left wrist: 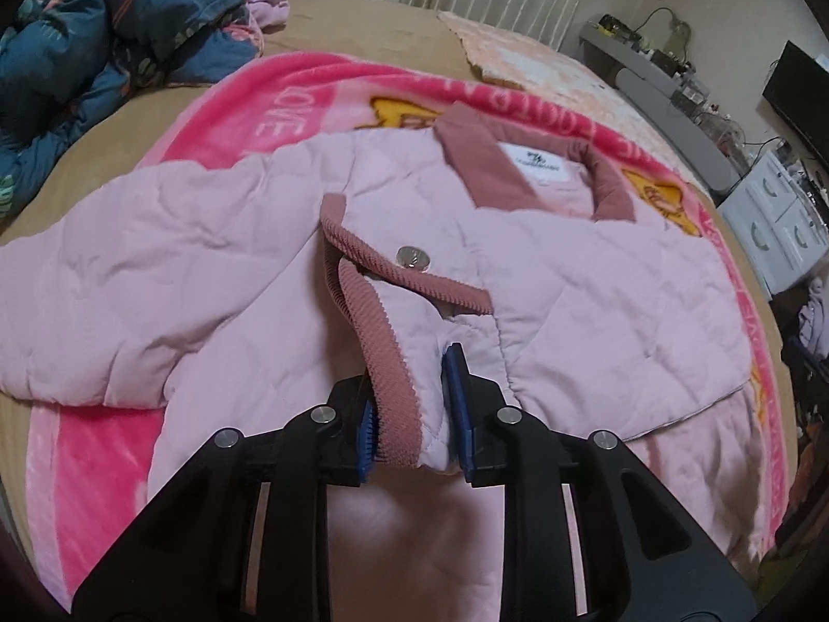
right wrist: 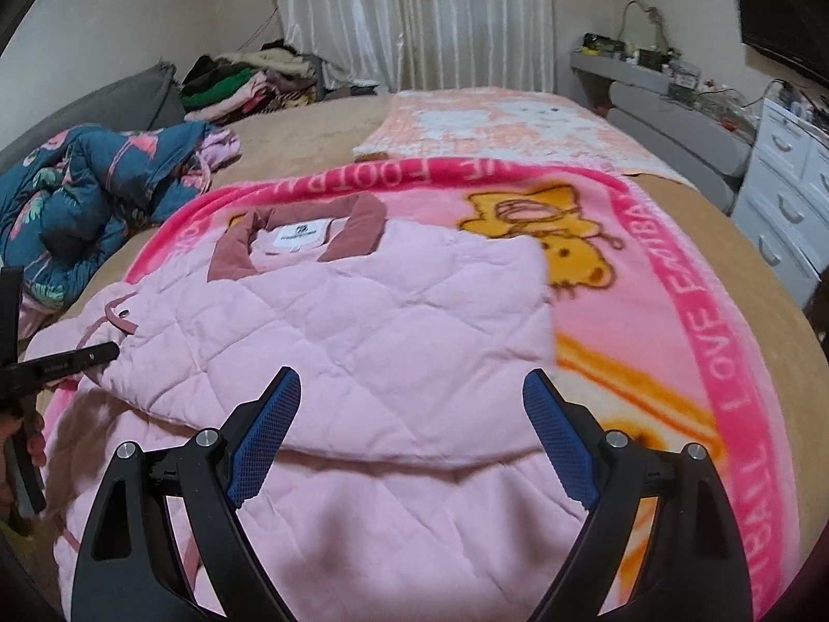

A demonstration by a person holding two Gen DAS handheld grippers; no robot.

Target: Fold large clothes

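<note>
A pale pink quilted jacket (left wrist: 570, 290) with a dusty-rose collar lies spread on a pink cartoon blanket (left wrist: 290, 103). My left gripper (left wrist: 414, 414) is shut on the jacket's sleeve cuff (left wrist: 388, 363), which has ribbed rose trim and a metal snap, held over the jacket's chest. In the right wrist view the jacket (right wrist: 362, 311) lies with its right side folded in. My right gripper (right wrist: 412, 430) is open and empty just above the jacket's lower part. The left gripper (right wrist: 93, 355) shows at the left edge there.
The blanket (right wrist: 673, 285) lies on a tan bed. A blue patterned quilt (right wrist: 77, 197) is heaped at the far left. A peach towel (right wrist: 492, 124) lies at the bed's far end. White drawers (right wrist: 787, 197) and a grey shelf stand on the right.
</note>
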